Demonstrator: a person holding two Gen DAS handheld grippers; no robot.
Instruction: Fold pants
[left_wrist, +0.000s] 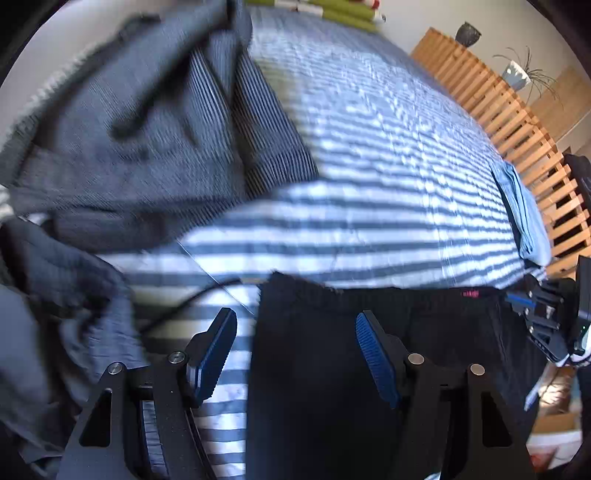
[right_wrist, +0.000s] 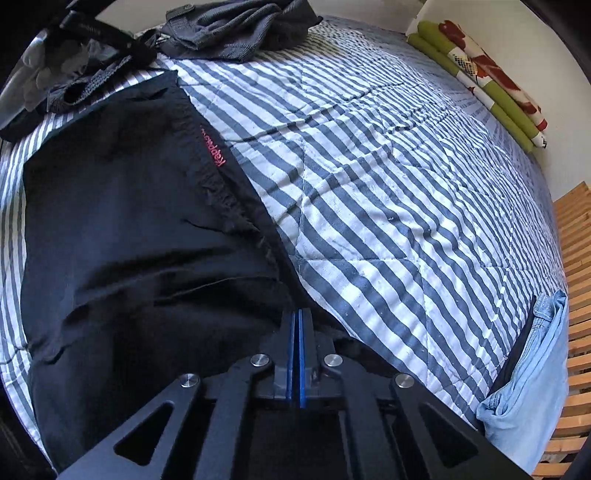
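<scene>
Black pants (right_wrist: 129, 221) with a red logo on the waistband lie flat on the striped quilt (right_wrist: 369, 184). My right gripper (right_wrist: 297, 321) is shut on the pants' edge at the waistband's near corner. In the left wrist view, the same pants (left_wrist: 369, 387) fill the lower middle. My left gripper (left_wrist: 295, 347) is open just above the waistband's other corner, one finger over the black cloth and one over the quilt (left_wrist: 369, 184). The right gripper (left_wrist: 543, 317) shows at the far right of that view.
A heap of grey clothes (left_wrist: 129, 129) lies left of the pants, also at the top of the right wrist view (right_wrist: 236, 33). Folded light-blue jeans (right_wrist: 528, 369) rest by the wooden slats (right_wrist: 576, 295). A green flowered cushion (right_wrist: 480, 74) lies against the wall.
</scene>
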